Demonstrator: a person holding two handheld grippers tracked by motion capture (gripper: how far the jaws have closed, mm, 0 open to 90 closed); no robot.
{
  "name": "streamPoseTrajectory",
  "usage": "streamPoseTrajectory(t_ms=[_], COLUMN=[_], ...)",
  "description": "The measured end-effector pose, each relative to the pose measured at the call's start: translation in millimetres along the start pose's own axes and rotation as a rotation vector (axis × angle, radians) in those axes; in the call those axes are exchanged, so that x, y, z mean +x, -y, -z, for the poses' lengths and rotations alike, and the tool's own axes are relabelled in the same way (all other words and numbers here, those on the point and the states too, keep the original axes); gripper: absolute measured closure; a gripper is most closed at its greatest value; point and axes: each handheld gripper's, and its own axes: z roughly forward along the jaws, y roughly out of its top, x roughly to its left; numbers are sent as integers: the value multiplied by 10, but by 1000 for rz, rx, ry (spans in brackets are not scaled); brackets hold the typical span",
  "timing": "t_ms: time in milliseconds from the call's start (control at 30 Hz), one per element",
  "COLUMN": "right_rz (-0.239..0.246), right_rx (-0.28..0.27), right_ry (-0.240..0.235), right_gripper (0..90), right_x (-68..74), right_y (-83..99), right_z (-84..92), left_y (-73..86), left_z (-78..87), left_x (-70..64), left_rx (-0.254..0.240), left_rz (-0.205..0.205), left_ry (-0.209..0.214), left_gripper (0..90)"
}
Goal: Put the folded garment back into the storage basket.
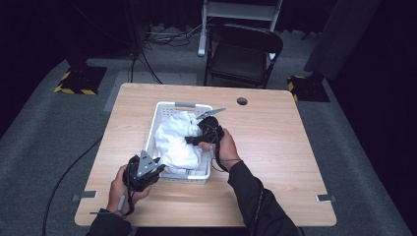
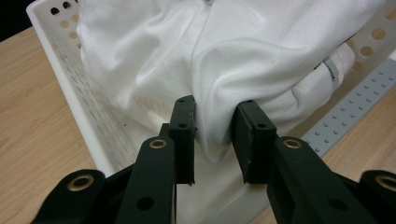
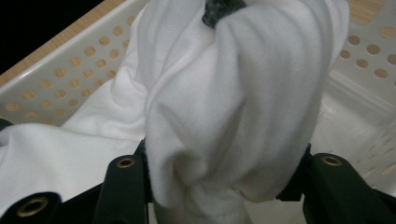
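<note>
Inside white basket (image 1: 162, 109): crumpled white cloth (image 1: 177, 142); both tongs pinching its folds.

You see soft white cloth (image 2: 243, 56), matt and finely knitted, creased into smooth folds at the frame's centre. Your basket (image 2: 70, 107) is white plastic, perforated, with a slight sheen. The table (image 1: 275, 147) beneath shows pale wood grain, smooth and matt. Your left gripper (image 2: 212, 135) looks like matt black plastic with brass-coloured metal eyelets.
</note>
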Motion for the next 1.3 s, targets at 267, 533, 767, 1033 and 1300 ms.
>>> streamPoseTrajectory(t_ms=[267, 533, 767, 1033, 1300], right_rz=[26, 68, 109, 147, 142], right_rx=[42, 78, 90, 87, 72], right_ry=[77, 159, 202, 194, 179], right_gripper=[416, 281, 187, 90, 65], right_x=[23, 37, 68, 106, 100], right_y=[11, 25, 22, 32, 39], right_z=[-61, -116, -135, -150, -141], left_y=[-3, -8, -9, -33, -61], left_z=[5, -3, -1, 81, 96], left_x=[4, 9, 27, 91, 60], left_rx=[-2, 3, -1, -48, -50], left_rz=[2, 15, 31, 85, 83], left_ry=[5, 6, 10, 33, 58], left_gripper=[698, 683, 663, 621, 576])
